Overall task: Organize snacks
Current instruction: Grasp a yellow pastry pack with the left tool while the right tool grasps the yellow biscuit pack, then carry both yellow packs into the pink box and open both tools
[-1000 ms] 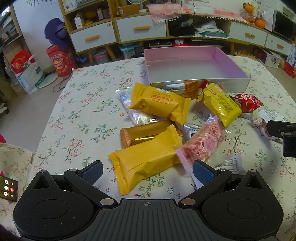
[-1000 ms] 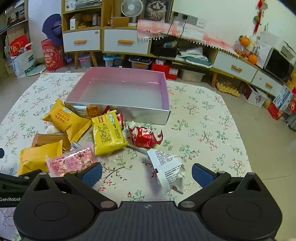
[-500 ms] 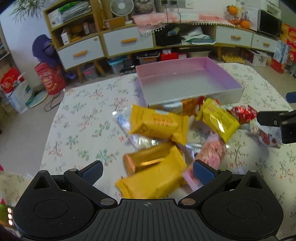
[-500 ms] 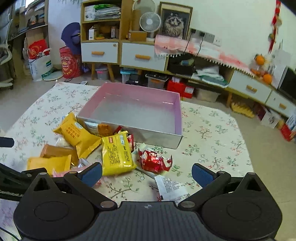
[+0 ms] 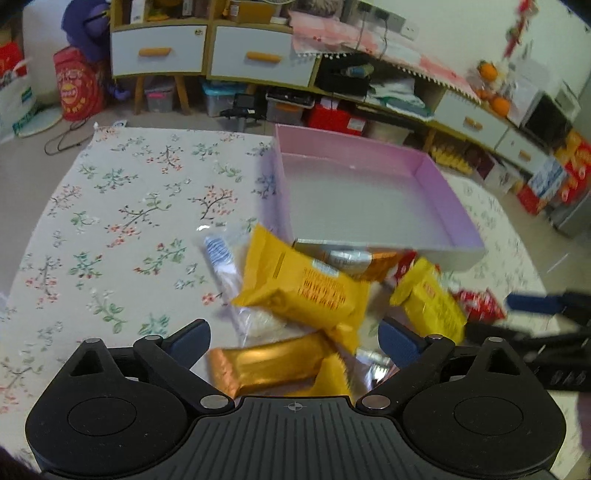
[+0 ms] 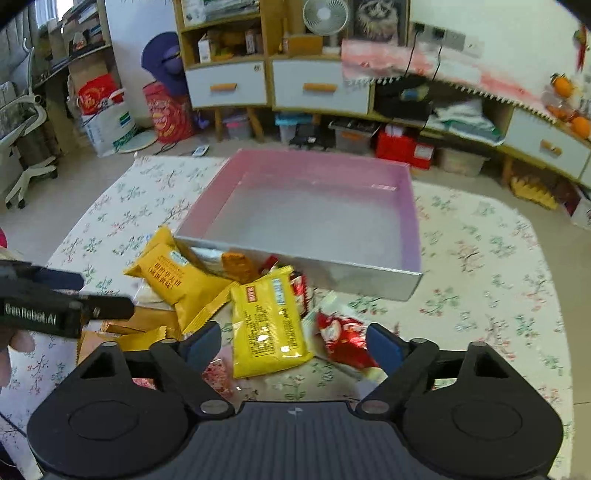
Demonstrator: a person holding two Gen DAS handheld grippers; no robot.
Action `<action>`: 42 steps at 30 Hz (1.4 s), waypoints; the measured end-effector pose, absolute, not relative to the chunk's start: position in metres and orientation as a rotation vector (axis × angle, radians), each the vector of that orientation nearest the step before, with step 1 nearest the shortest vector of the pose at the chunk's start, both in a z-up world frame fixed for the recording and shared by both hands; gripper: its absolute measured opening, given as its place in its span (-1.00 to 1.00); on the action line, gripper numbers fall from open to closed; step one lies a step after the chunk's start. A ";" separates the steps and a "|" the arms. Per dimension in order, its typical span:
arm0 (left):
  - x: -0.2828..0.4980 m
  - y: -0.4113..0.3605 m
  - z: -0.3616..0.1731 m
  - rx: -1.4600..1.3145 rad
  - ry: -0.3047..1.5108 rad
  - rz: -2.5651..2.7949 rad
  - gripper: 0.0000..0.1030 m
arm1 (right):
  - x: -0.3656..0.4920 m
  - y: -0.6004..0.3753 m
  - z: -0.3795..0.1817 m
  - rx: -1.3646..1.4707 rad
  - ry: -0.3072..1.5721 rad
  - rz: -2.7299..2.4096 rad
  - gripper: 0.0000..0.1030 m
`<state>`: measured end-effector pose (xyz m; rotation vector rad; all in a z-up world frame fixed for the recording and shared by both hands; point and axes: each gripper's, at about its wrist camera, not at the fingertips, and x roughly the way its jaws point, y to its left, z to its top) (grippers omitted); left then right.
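Def someone's living rm, not a lab. Bench w/ a floral tablecloth [image 6: 480,258], wooden sideboard w/ white drawers [image 6: 225,88] along the wall, desk fan [image 6: 325,16] and a framed cat pic [image 6: 376,18] on top, oranges [image 6: 565,86], storage bins [image 5: 159,98] and shopping bags [image 6: 107,122] on the floor.

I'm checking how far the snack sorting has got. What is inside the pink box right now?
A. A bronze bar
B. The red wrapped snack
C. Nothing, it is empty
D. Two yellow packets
C: the pink box shows only its bare grey floor, while the yellow packets, the red snack and the bronze bar all lie on the tablecloth in front of it.
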<state>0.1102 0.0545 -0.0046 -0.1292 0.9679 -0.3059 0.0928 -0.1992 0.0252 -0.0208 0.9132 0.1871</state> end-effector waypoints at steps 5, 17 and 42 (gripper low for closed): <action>0.126 0.050 -0.015 -0.218 1.006 -0.304 0.70 | 0.106 -0.193 0.016 0.001 0.956 0.206 -0.03; 0.143 0.045 -0.031 -0.338 0.998 -0.180 0.17 | 0.120 -0.184 -0.004 -0.007 1.035 0.206 -0.40; 0.134 0.057 -0.031 -0.356 0.945 -0.166 -0.85 | 0.112 -0.188 0.010 0.014 0.983 0.146 -0.53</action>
